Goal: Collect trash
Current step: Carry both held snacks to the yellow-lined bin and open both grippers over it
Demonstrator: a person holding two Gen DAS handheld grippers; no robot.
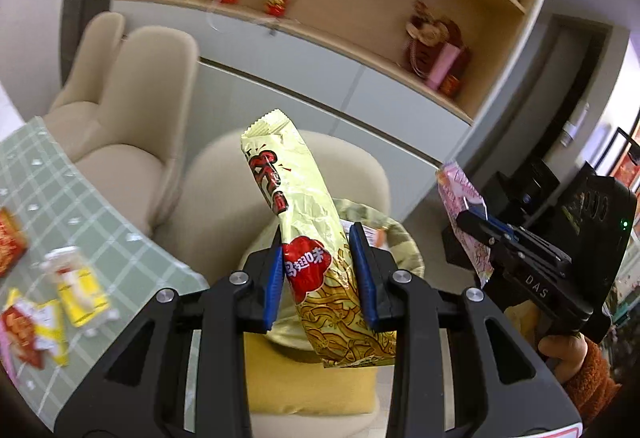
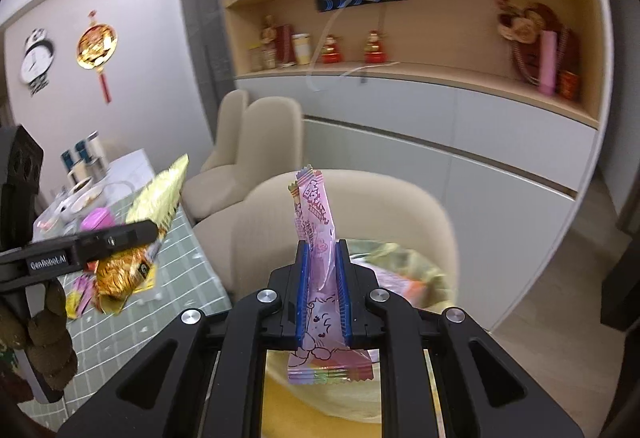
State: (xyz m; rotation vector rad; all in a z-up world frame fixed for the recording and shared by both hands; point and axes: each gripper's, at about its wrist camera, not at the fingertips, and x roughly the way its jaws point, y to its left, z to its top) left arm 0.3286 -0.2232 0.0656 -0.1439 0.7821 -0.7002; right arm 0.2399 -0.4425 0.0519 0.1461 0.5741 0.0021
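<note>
My left gripper (image 1: 320, 274) is shut on a gold noodle snack wrapper (image 1: 298, 205) that stands up between the blue pads, held in the air over a bag-lined bin (image 1: 404, 242) on a beige chair. My right gripper (image 2: 323, 290) is shut on a pink wrapper (image 2: 314, 222), also above the bin (image 2: 408, 270). The right gripper with its pink wrapper (image 1: 460, 197) shows at the right of the left wrist view. The left gripper with the gold wrapper (image 2: 156, 193) shows at the left of the right wrist view.
A green checked table (image 1: 92, 213) at the left holds more wrappers: a yellow and white one (image 1: 76, 286), red and yellow ones (image 1: 32, 330). Beige chairs (image 1: 132, 105) stand beside it. A cabinet with shelves (image 2: 440, 125) runs behind. Bowls and jars (image 2: 80, 181) sit at the table's far end.
</note>
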